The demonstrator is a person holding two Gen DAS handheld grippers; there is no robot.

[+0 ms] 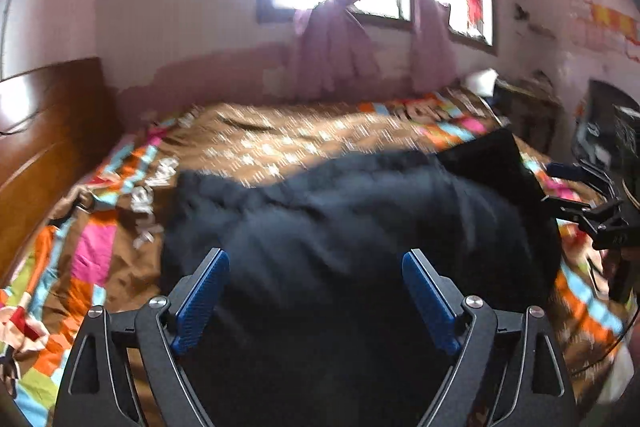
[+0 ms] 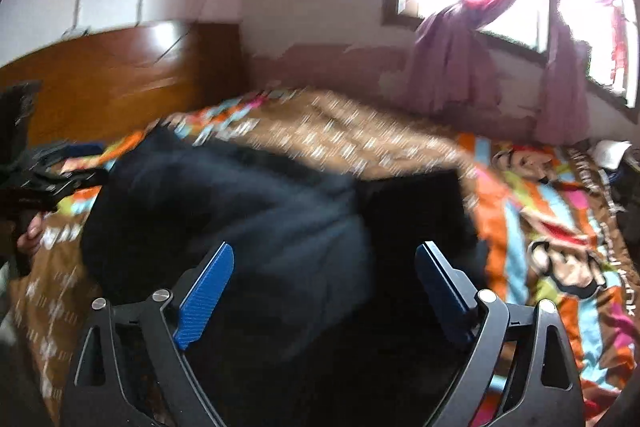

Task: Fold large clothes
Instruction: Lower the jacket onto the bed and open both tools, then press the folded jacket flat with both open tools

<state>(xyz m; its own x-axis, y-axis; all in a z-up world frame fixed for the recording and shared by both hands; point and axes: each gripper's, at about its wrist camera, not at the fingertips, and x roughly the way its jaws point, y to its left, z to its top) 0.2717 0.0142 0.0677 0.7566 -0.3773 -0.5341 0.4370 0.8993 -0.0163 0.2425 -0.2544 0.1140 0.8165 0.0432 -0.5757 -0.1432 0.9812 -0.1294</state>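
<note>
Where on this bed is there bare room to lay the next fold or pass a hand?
Free: the brown patterned bedspread between the dark garment and the window wall, and the patchwork strip between the garment and the wooden headboard. Crowded: the near middle, under the garment, and the far corner with clutter.

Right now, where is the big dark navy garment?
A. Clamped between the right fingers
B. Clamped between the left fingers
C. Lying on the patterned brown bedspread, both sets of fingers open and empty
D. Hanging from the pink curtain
C: the dark navy garment lies on the patterned brown bedspread, while the left gripper and the right gripper stand wide open with nothing pinched.
</note>
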